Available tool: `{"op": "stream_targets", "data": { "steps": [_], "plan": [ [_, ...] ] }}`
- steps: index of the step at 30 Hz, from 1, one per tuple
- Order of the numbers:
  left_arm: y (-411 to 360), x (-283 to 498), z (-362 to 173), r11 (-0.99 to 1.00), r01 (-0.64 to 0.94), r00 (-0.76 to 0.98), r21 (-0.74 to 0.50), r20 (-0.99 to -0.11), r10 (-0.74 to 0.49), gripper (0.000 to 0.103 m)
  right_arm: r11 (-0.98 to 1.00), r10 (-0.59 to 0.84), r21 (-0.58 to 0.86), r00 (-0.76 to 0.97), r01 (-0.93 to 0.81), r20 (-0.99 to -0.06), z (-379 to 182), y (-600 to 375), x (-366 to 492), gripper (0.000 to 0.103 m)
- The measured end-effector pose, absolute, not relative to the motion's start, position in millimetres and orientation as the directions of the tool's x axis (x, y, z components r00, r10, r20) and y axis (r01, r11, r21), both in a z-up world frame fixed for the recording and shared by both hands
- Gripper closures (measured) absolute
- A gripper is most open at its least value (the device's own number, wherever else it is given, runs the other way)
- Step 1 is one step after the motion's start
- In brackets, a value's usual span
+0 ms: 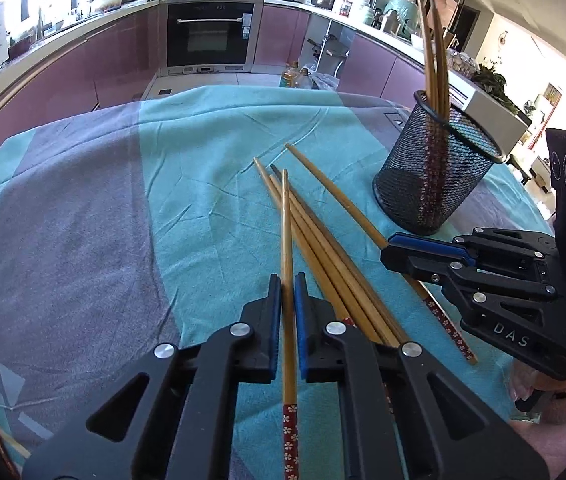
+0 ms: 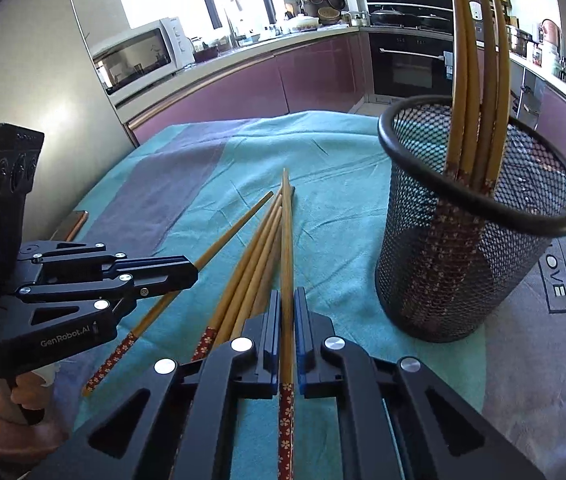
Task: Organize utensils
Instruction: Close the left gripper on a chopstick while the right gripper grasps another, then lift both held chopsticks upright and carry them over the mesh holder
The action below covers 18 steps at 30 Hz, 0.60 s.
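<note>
Gripping one chopstick in each hand, you were at the pick-up step of sorting the loose sticks into the cup. Your left tool was clamped on a chopstick just above its red flowered end, the stick running forward between the blue pads. Your right tool was clamped the same way on its own chopstick, which lay in the bunch nearer the cup.

Both held sticks were low, and I could not tell whether either had cleared the cloth on the desk. About four more sticks lay beside them, left of the cup and close to it. The mesh cup stood upright on the cloth, with several sticks already leaning in it, red ends down.

The next move, as I judged it, called for lifting each stick clear of the pile without dragging its neighbours, then turning it red end down so that it matched those already in the cup. You needed to enter over the rim one hand at a time, since the standing sticks crowded the far side and two tools would not fit together.
</note>
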<state>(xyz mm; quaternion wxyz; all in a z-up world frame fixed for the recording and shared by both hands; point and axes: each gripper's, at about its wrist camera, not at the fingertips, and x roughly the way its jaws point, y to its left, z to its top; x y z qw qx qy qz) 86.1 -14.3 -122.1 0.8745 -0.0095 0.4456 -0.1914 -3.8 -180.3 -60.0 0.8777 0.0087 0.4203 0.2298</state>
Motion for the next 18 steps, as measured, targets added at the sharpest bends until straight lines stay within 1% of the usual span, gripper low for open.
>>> {"op": "stream_targets", "data": {
  "steps": [10, 18],
  "plan": [
    [-14.8, 72.5, -92.0, 0.890, 0.390, 0.550, -0.238, -0.715, -0.432, 0.096, 0.862, 0.493, 0.287, 0.559, -0.417, -0.667, -36.9, -194.2, -19.6, 0.097],
    [-9.7, 59.9, -56.7, 0.842, 0.453, 0.561, -0.293, -0.640, -0.525, 0.096, 0.859, 0.509, 0.308, 0.619, -0.408, -0.598, -12.3, -214.0, -32.7, 0.097]
  ]
}}
